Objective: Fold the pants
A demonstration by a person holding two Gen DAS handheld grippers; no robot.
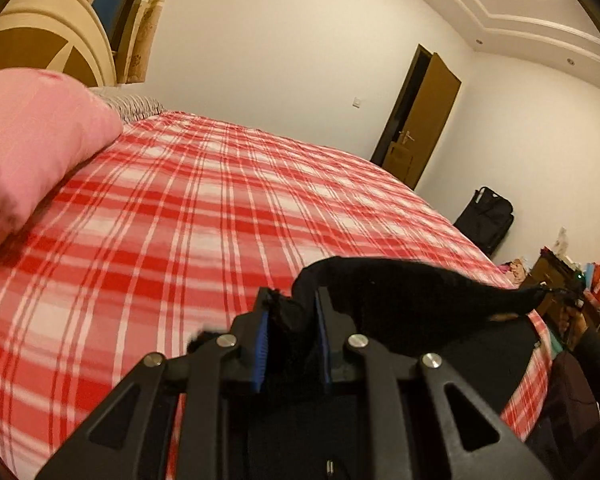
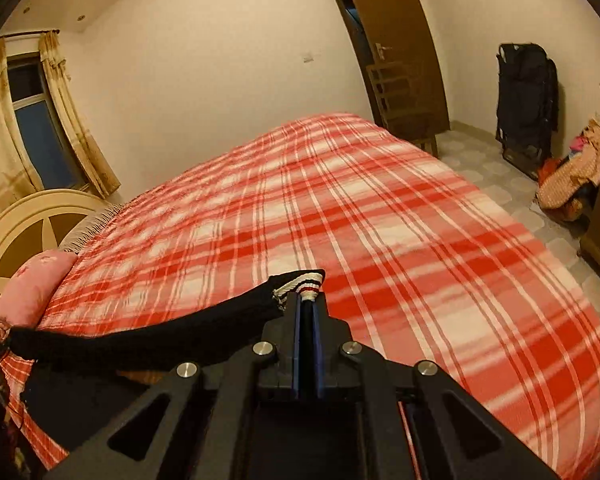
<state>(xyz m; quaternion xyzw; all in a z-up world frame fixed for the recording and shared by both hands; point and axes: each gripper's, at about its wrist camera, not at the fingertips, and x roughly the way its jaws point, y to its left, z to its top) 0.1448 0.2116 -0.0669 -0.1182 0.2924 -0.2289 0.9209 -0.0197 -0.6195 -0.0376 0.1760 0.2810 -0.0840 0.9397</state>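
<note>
Black pants (image 1: 400, 304) hang stretched in the air above the near edge of the bed (image 1: 204, 208), w/ part drooping down over that edge. Left hand-held gripper (image 1: 291, 300) is narrowed onto a bunched black fold of the pants. Right hand-held gripper (image 2: 308, 300) is pinched tight on the other end, right at the striped white/red rib trim (image 2: 300, 282).

Handling, my read: soft knit, light, limp. No stiffness, so it sags between the two grips and will crumple if slack. Not fragile, not slippery; pads should bite fine. Best holds = hemmed or ribbed edges, since thick trim gives a firm pinch. Keep the span taut, lay it flat on the bed clear of the pink pillow (image 1: 32, 144), then fold.
</note>
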